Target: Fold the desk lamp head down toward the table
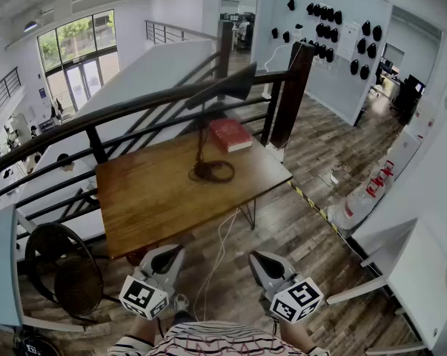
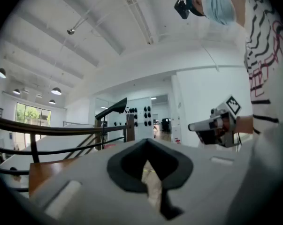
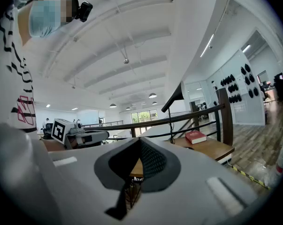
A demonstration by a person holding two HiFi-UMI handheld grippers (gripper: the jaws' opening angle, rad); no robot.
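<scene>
While the lamp (image 1: 224, 87) stands on the table (image 1: 156, 199), left gripper (image 1: 171, 254) and right gripper (image 1: 262, 262) hang before it, jaws pressed together.

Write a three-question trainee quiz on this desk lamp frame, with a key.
1. True or false: the head of the lamp is already folded down onto the table.
2. The book on the table is: A) red B) blue C) green.
3. Fill in: the fingers of the left gripper and the right gripper are ____, with nothing held.
Key: 1 false, the head stands raised; 2 A; 3 shut.
</scene>
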